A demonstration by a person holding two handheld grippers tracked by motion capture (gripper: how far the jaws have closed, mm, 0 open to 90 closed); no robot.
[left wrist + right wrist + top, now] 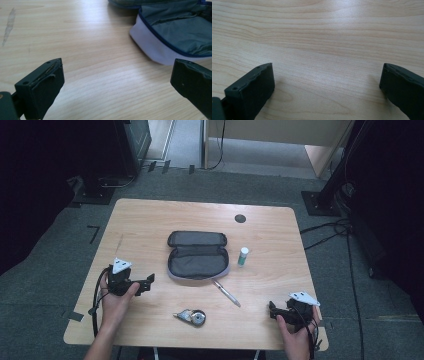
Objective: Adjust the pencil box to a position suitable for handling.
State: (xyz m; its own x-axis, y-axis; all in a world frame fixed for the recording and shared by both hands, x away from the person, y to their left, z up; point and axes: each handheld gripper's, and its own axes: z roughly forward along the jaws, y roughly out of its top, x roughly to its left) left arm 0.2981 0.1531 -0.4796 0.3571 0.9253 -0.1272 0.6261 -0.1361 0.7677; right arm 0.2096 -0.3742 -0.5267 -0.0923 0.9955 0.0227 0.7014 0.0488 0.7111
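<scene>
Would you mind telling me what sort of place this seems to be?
Probably a lab or recording room: a lone wooden table on grey carpet, cables trailing across the floor, and black equipment stands around it.

Bare table (145, 220) left of pouch (197, 255)

Left claw (148, 282) low over the counter (150, 220), open pouch (197, 256) just right of it and slightly beyond. Bottle (243, 256) upright right of the pouch. Pen (226, 293) at the pouch's near edge. Tape dispenser (191, 317) between both claws, nearer side. Right claw (272, 309) well right, near the counter's front edge.
</scene>
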